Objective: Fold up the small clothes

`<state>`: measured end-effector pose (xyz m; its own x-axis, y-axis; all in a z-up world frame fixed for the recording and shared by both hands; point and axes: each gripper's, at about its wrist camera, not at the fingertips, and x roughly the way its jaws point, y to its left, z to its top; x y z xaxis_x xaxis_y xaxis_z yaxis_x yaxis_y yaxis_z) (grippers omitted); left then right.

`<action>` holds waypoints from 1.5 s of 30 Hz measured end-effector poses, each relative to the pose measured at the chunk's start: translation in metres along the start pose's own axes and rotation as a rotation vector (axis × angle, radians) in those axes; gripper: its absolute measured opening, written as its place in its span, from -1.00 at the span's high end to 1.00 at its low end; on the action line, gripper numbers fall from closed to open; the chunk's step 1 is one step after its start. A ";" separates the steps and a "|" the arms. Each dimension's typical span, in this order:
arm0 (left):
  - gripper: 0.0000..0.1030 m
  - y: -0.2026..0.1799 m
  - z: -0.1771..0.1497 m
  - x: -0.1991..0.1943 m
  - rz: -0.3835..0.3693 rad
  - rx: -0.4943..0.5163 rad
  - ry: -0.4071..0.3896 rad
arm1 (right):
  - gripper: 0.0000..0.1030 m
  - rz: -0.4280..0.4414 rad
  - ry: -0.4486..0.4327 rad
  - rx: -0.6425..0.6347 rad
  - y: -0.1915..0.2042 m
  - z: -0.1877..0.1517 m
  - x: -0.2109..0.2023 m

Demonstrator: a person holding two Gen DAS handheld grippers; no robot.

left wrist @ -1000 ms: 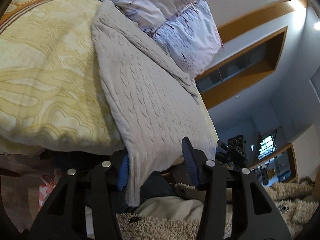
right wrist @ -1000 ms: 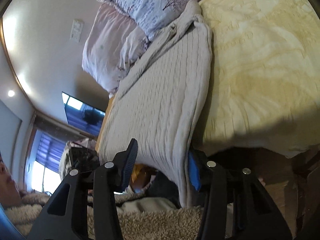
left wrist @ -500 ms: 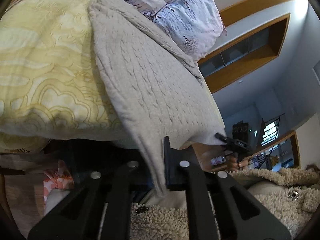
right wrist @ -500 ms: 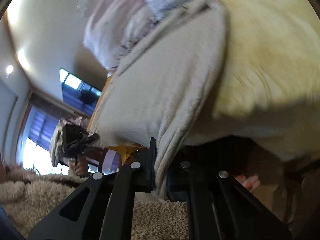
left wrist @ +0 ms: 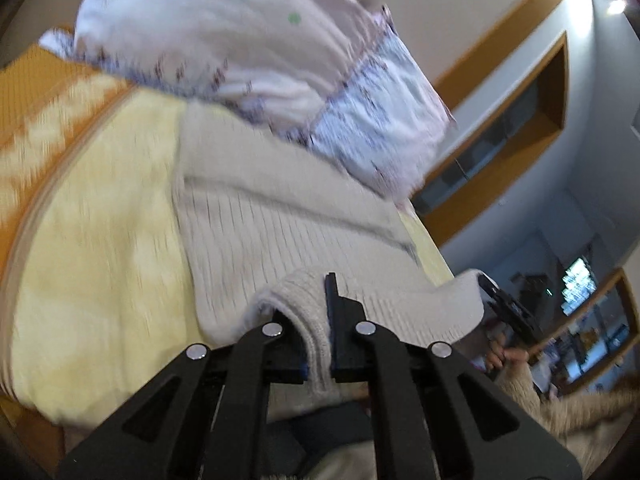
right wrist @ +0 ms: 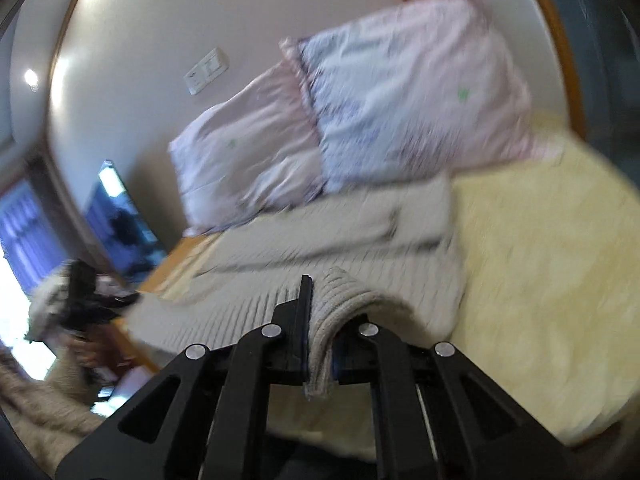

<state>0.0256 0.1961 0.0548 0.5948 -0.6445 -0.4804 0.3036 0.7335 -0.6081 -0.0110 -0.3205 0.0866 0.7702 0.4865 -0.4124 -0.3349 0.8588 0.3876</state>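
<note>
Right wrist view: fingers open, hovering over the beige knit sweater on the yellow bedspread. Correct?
Not quite. In the right wrist view the right gripper is shut on the beige knit sweater, hem pinched between its fingers. The sweater does lie on the yellow bedspread.

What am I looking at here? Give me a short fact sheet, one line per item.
garment: beige knit sweater, lying on the bed, near hem lifted and doubled over
left gripper: jaws shut on a hem corner
right gripper: jaws shut on the other hem corner
surface: yellow bedspread
behind the sweater: pink and blue pillows
image quality: motion blur in both views
</note>
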 end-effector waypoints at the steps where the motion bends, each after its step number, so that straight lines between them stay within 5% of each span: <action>1: 0.89 -0.003 0.015 0.001 0.021 0.005 -0.027 | 0.85 -0.028 -0.017 -0.031 0.002 0.009 0.004; 8: 0.89 -0.018 0.103 0.049 0.141 0.034 -0.107 | 0.85 -0.176 -0.086 -0.124 0.002 0.062 0.050; 15: 0.89 0.006 0.153 0.087 0.170 -0.057 -0.119 | 0.86 -0.209 -0.071 -0.101 -0.019 0.093 0.095; 33: 0.88 0.089 0.169 0.194 0.218 -0.271 -0.006 | 0.84 -0.256 0.149 0.221 -0.115 0.099 0.225; 36: 0.84 0.101 0.169 0.199 0.180 -0.348 0.004 | 0.65 -0.255 0.187 0.270 -0.121 0.099 0.233; 38: 0.61 0.104 0.171 0.195 0.161 -0.378 -0.005 | -0.27 -0.262 0.159 0.281 -0.121 0.103 0.224; 39: 0.32 0.104 0.172 0.188 0.162 -0.377 -0.028 | -0.42 -0.275 0.134 0.277 -0.119 0.105 0.219; 41: -0.05 0.098 0.176 0.172 0.179 -0.362 -0.075 | -0.45 -0.279 0.061 0.253 -0.113 0.110 0.194; 45: -0.05 0.088 0.172 0.147 0.182 -0.300 -0.052 | -0.39 -0.291 0.027 0.240 -0.111 0.108 0.161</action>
<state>0.2672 0.2034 0.0392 0.6583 -0.4915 -0.5702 -0.0387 0.7343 -0.6777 0.2083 -0.3547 0.0661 0.7991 0.2341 -0.5538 0.0350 0.9014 0.4315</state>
